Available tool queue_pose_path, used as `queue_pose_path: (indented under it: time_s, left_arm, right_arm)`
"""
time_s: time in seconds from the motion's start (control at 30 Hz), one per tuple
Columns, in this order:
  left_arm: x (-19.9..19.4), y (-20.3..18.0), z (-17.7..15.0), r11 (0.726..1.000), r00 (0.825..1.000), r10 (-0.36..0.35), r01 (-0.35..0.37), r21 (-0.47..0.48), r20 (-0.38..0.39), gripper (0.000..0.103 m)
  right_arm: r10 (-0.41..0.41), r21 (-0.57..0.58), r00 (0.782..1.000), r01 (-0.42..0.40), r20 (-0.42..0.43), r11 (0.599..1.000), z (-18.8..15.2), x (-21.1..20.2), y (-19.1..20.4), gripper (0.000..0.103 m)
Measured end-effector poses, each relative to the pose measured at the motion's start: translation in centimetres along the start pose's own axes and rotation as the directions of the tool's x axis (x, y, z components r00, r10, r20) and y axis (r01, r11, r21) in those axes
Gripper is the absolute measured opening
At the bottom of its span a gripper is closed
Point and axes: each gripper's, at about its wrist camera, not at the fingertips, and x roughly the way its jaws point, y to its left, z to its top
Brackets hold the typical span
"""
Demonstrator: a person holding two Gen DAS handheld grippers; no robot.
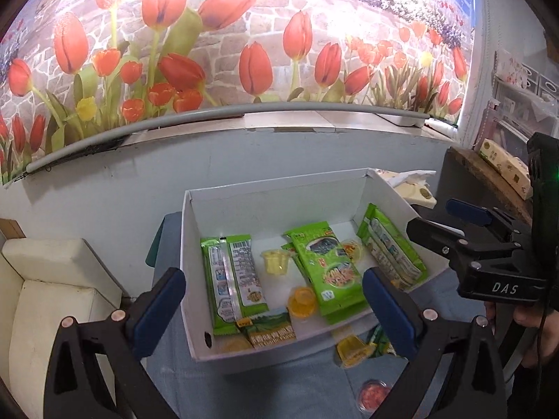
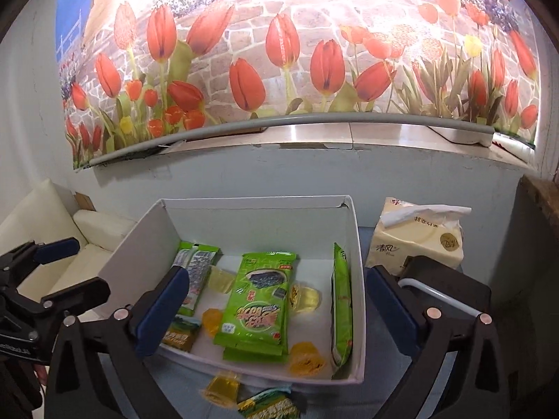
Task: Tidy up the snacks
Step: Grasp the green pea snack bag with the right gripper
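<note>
Snacks mostly in already: the white cardboard box (image 1: 272,206) sits on the blue-covered worktop (image 1: 279,384) and holds several green packets and jelly cups.

Left to right inside, seen from the left wrist view:
- green packet, back side up (image 1: 232,279), along the left wall
- small brown-green packet (image 1: 267,330) at the near left corner
- pale yellow jelly cup (image 1: 276,262), upright, mid-floor
- orange jelly cup (image 1: 303,301) near the front wall
- stack of green seaweed packets (image 1: 330,265), middle
- green packet leaning on the right wall (image 1: 391,248)

Outside, on the cloth just in front of the near wall: a yellow jelly cup on its side (image 1: 351,347), a green packet beside it (image 1: 379,344), partly hidden by the jaw, and nearer still a pink-red jelly cup (image 1: 375,392). Tissue pack (image 2: 419,237) stands to the right of the box, apart from it.

Left gripper (image 1: 274,310): jaws wide, nothing between them, hovering over the near edge of the box. Right gripper (image 2: 276,309): likewise wide and empty, aimed into the box from the near side.

Judgement: both hands are between picks, a release step over and a fresh pick-up due. What remains appears to be the three loose items on the cloth. The next move calls for dropping and drawing a gripper back toward the near side, as these items lie under and behind the fingertips. The tipped jelly cup looks slippery and round; squeeze across the body, not the rim. The flat packet needs a jaw slid beneath an edge.
</note>
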Motion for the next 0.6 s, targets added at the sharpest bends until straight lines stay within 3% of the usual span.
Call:
queue_pose_path:
  time_s: [0.27,0.43,0.6]
  left_arm:
    - [-5.0,-1.9,-4.8,0.999,0.998,-0.047,0.047,-0.02,0.037,0.103]
    - [-7.5,-3.4,-7.8,0.998,0.997,-0.062,0.063,-0.024,0.045,0.103]
    - [-9.3,-4.6,-10.3,0.996,0.996,-0.081,0.082,-0.033,0.033,0.103]
  right_arm:
    - [0.09,0.025,0.996,-0.09,0.012,0.996,-4.1,-4.8,0.4,0.103]
    - [0.105,-0.015,0.994,-0.106,-0.033,0.994,-7.6,-6.4,0.9,0.103]
    - [0.072,-0.046,0.995,-0.075,-0.075,0.996,-10.9,-6.5,1.2,0.103]
